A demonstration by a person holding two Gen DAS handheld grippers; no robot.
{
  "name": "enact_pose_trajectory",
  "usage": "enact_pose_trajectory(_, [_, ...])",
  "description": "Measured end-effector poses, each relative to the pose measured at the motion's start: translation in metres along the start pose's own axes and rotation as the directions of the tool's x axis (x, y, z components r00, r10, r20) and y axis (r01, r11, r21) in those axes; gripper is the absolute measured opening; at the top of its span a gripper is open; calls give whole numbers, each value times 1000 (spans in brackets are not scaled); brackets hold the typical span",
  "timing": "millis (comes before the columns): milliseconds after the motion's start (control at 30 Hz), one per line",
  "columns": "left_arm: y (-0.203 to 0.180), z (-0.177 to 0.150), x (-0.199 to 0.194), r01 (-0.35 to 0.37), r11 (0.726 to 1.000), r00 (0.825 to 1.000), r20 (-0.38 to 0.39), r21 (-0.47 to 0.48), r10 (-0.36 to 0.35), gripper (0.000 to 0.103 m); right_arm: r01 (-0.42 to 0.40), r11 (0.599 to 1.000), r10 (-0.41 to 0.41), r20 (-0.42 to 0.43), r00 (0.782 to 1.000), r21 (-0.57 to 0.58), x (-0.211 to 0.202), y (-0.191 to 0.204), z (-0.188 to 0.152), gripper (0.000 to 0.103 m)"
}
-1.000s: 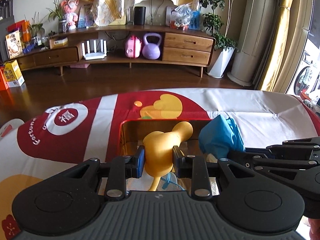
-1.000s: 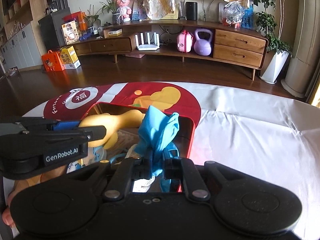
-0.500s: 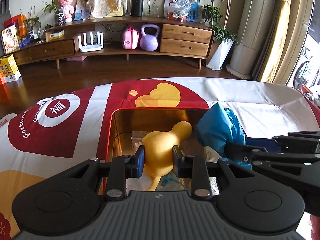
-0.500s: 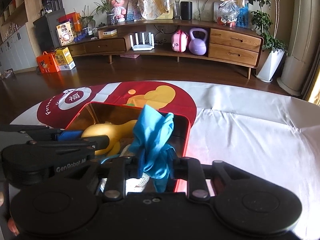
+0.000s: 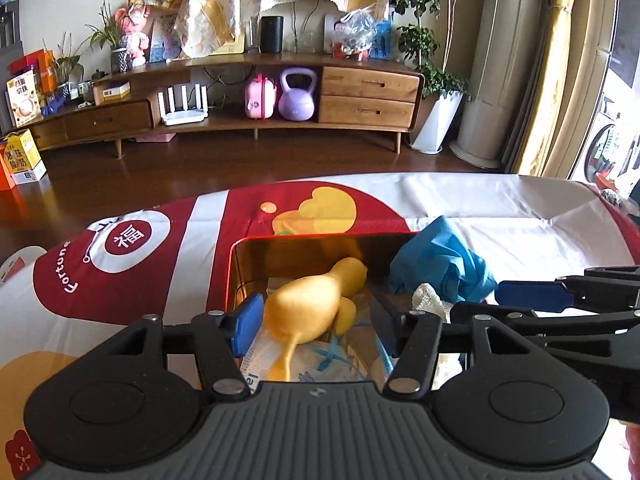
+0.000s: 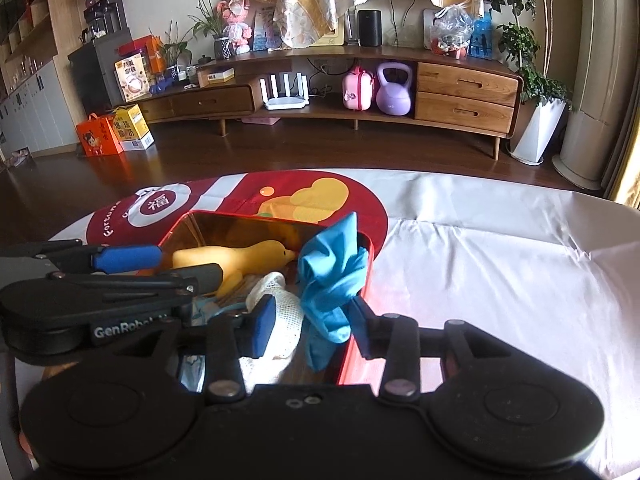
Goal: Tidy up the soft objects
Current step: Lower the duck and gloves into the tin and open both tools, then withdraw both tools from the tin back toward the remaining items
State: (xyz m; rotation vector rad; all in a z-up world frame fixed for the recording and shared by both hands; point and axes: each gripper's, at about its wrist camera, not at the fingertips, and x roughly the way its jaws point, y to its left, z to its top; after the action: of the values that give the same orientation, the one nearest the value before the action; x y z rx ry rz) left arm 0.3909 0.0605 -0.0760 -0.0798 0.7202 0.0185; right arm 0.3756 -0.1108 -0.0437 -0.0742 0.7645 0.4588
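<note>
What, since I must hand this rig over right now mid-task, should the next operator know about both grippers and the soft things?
Left gripper: open, jaws either side of the yellow soft toy, which lies inside the red tin.
Right gripper: open around the blue cloth, which stands bunched at the tin's right edge, poking above the rim.
Also in the tin: a white mesh piece.
Done: toy and cloth are in the tin.
Left: back both grippers out; probably tuck the cloth lower.
</note>
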Motion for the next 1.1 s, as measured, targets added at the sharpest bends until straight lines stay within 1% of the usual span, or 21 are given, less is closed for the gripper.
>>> enact_pose_trajectory(300, [-3,1,-30,6,1000,1000,22,-2,-6,58,-17,1000,17,20,1000,3,-30,3,-1,46])
enact_pose_trajectory(533, [-10,-1,-66,14,1000,999,42,12,-15,58,-36,999,35,48,998,10,-65,7,-5,54])
enact_pose_trajectory(733, [-18,-2,-100,27,999,998,61,29,-29,58,-40,999,39,64,997,3,-95,10,-12,63])
enact_pose_trajectory(800, [-20,-4,-111,27,999,997,64,34,-29,59,-44,999,44,64,997,1,-105,11,-15,64])
enact_pose_trajectory(900, [-23,-8,-127,28,999,996,80,35,-31,69,-61,998,60,65,996,11,-119,12,-21,67])
enact_pose_trajectory(1100, [-27,-17,-157,45,998,996,81,40,-48,70,-83,997,83,78,994,1,-145,17,-32,74])
